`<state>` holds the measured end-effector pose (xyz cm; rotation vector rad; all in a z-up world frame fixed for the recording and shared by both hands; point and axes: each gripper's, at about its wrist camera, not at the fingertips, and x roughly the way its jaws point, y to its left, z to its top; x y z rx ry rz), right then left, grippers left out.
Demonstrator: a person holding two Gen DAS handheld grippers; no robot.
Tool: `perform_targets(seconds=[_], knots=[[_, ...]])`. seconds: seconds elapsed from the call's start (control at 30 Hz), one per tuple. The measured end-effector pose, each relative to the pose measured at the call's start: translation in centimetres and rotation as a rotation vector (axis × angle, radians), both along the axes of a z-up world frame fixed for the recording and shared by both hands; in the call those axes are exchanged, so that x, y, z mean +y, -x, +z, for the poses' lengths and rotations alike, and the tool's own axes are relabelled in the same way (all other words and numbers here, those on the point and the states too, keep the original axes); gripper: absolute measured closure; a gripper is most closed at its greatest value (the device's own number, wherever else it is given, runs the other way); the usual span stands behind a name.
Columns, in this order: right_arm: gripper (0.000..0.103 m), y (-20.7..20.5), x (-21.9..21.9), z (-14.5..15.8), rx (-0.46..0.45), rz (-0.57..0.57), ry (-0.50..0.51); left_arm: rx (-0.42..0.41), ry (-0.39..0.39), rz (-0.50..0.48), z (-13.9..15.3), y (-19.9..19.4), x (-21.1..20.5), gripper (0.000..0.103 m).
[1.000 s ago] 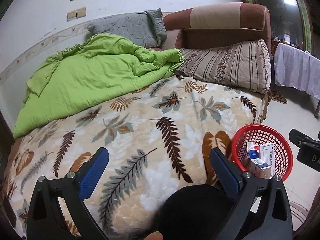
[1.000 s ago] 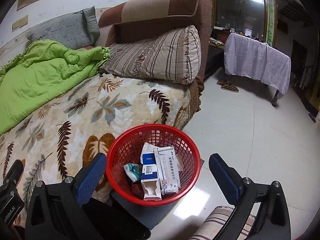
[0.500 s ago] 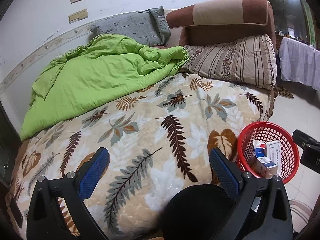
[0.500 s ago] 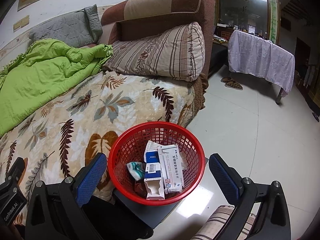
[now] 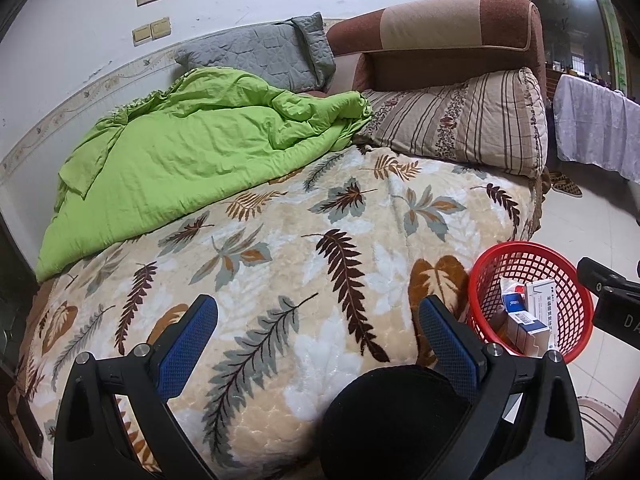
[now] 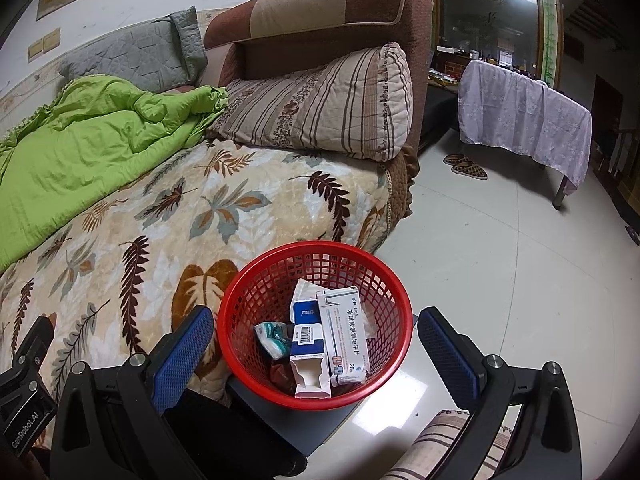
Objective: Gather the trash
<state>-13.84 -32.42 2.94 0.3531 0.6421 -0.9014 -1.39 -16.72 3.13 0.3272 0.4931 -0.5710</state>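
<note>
A red mesh basket (image 6: 240, 344) stands on a dark low stand beside the bed; in the left wrist view the red basket (image 5: 576, 312) sits at the right. It holds a white medicine box (image 6: 345, 336), a blue-and-white opened carton (image 6: 308, 356) and a small teal wrapper (image 6: 273, 338). My right gripper (image 6: 316, 344) hangs open above the basket, with nothing between its blue pads. Over the leaf-patterned blanket (image 5: 280, 264) my left gripper (image 5: 316, 340) is open and holds nothing. No loose trash shows on the blanket.
A green quilt (image 5: 192, 152), a grey pillow (image 5: 264, 52) and a striped pillow (image 5: 460, 124) lie at the bed's far side, under a brown headboard (image 6: 328, 12). A cloth-covered table (image 6: 524, 116) and slippers (image 6: 466, 166) are on the tiled floor to the right. A dark round object (image 5: 392, 420) sits below the left gripper.
Both grippers have drawn back and up a little, so the bed and basket sit slightly lower and farther in view. Jaws stay open; basket contents are unchanged.
</note>
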Motion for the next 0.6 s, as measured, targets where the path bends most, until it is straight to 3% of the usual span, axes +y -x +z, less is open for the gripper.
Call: perform_targets(seconds=[0.6], knots=[[0.0,-0.28,0.06,-0.25,0.004,0.007,-0.003,0.0,0.003,0.002,0.09,0.06,0.05,0.003]])
